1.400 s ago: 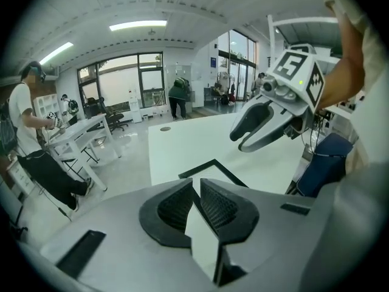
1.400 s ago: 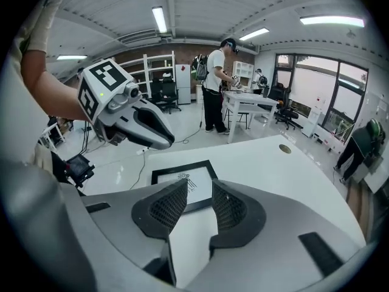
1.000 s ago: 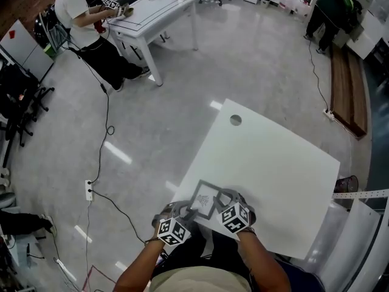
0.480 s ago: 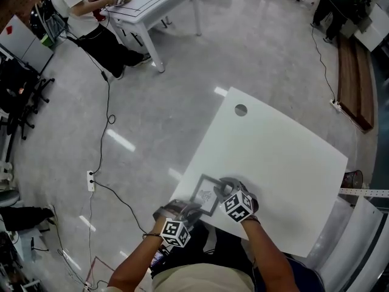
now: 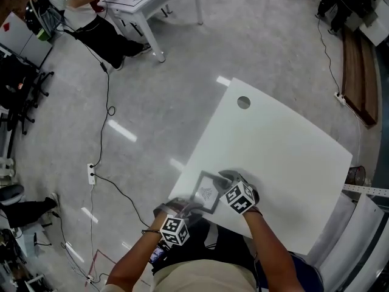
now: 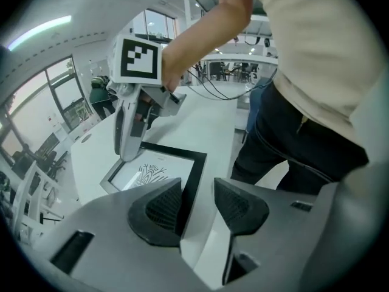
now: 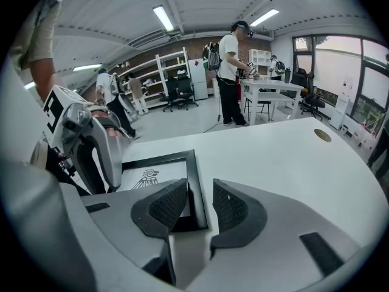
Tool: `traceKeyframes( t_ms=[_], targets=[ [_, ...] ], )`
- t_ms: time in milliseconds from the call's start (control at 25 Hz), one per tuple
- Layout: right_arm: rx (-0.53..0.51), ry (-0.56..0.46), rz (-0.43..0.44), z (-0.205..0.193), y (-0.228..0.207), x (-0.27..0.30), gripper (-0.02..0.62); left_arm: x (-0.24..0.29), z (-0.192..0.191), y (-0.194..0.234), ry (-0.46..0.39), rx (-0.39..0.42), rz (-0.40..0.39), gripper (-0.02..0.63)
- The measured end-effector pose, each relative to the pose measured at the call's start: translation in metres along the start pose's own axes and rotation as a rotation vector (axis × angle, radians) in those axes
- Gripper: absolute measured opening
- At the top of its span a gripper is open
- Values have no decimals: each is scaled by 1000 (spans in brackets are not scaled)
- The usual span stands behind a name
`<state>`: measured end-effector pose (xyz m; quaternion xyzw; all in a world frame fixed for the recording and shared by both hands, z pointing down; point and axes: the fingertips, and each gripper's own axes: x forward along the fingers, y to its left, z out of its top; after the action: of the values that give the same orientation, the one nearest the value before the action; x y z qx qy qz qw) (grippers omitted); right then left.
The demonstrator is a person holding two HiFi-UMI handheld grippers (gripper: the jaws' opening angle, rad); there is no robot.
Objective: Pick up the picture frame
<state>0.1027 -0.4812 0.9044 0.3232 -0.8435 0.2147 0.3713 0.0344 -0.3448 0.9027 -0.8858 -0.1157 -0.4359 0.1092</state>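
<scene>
Head view looks down on a white table (image 5: 285, 157) where the picture frame (image 5: 205, 193) lies flat, with the left gripper (image 5: 188, 206) and the right gripper (image 5: 227, 177) at opposite sides of it. Left gripper view has the jaws spread, having just been opening. One black side of the frame runs into the gap between them, close against the left pad (image 6: 161, 205), with neither pad pressing on it. Ahead of these jaws, past the print of a dark motif, the right gripper's tips meet the frame's far edge. Right gripper view also has its jaws apart, likewise just opened. A corner of the frame sits in the gap, and the pads (image 7: 167, 208) stand clear of it.
</scene>
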Motion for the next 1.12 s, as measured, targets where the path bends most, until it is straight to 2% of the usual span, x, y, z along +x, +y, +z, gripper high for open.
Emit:
traceKeyframes(
  t_ms=[80, 120, 160, 480, 720, 1120],
  targets=[
    [-3, 1, 9, -2, 0, 1, 123, 2, 0, 6, -4, -9, 33, 159],
    [-7, 0, 12, -2, 1, 2, 121, 2, 0, 10, -7, -10, 49, 111],
    [-14, 0, 13, -1, 1, 2, 109, 2, 1, 12, -15, -14, 59, 104],
    [-68, 21, -1, -1, 4, -4, 75, -1, 4, 12, -54, -31, 75, 97],
    [-87, -13, -36, 13, 6, -17, 75, -14, 9, 14, -55, 10, 84, 94],
    [-145, -97, -110, 63, 9, -63, 75, -63, 36, 30, -44, 95, 149, 94]
  ],
)
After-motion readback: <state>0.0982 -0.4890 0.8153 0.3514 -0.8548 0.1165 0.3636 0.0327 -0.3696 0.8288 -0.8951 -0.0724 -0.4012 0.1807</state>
